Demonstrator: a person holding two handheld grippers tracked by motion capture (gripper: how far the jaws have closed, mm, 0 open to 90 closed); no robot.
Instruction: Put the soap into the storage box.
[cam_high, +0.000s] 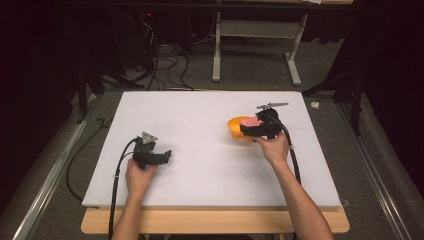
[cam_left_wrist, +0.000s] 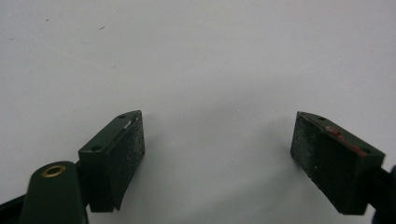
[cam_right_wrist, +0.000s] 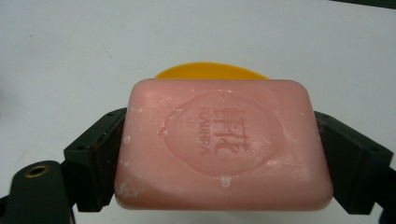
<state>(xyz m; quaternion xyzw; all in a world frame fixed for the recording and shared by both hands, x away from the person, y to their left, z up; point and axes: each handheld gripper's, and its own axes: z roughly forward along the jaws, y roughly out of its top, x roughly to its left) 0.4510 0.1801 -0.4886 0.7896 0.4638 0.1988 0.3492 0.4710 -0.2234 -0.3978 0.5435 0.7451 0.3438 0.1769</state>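
Pink and stamped with a seal, the soap bar (cam_high: 251, 121) shows from the high view at the tip of the right gripper (cam_high: 248, 129), over the orange bowl (cam_high: 234, 128) on the right half of the white table (cam_high: 210, 115). The left gripper (cam_high: 167, 156) rests well apart on the table's left side, with bare surface around it.

In the left gripper view, the left gripper (cam_left_wrist: 217, 140) has its jaws spread wide with nothing between them.

In the right gripper view, the right gripper (cam_right_wrist: 222, 154) has its jaws clamped against both ends of the soap bar (cam_right_wrist: 224, 144); the orange bowl (cam_right_wrist: 210, 71) peeks out just behind it, mostly hidden.
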